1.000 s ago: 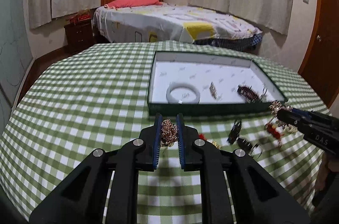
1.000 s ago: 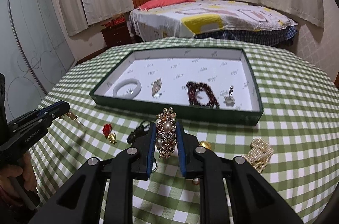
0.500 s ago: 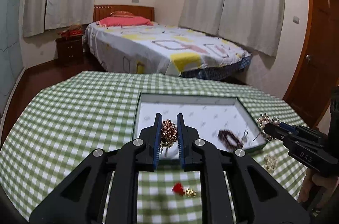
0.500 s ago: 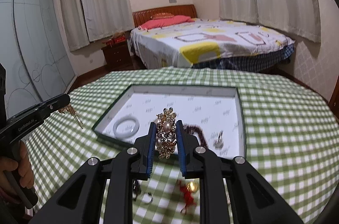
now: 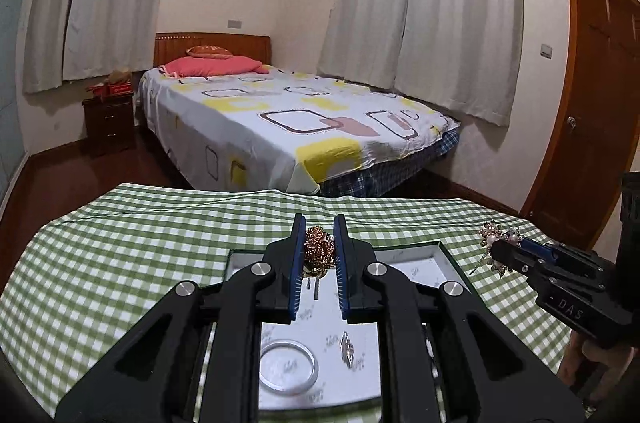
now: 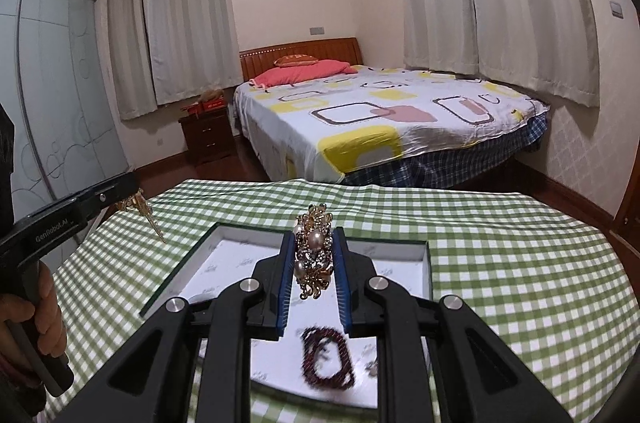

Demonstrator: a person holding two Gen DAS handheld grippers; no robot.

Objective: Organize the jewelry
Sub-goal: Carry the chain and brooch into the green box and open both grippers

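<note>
The left gripper (image 5: 318, 255) is closed on a rose-shaped brooch (image 5: 318, 250) of copper-coloured stones with a gold piece under it; a thin pin hangs down from it. The brooch is in the air, above the far part of the jewelry box (image 5: 448, 252). The right gripper (image 6: 314, 263) is closed on a gold brooch with pearls (image 6: 314, 251), which stands upright between the blue pads (image 6: 285, 277); its gold leaves and clear stones come out above the fingertips. It also hangs over the box, near the far edge.

The box is flat and dark green, with white printed paper inside, and it lies on the table with a green checked cloth (image 5: 120, 255). Inside, in the left wrist view, a pale bangle (image 5: 288, 367) lies near the front edge and a small silver brooch (image 5: 347, 349) is just beside it on the right. In the right wrist view a dark red bead bracelet (image 6: 328, 359) lies near the front edge, a little blurred, partly behind the gripper's fingers. The black gripper bodies hide much of the box floor in both views. Behind the table are a bed (image 6: 380, 119) and a nightstand (image 6: 206, 135).
</note>
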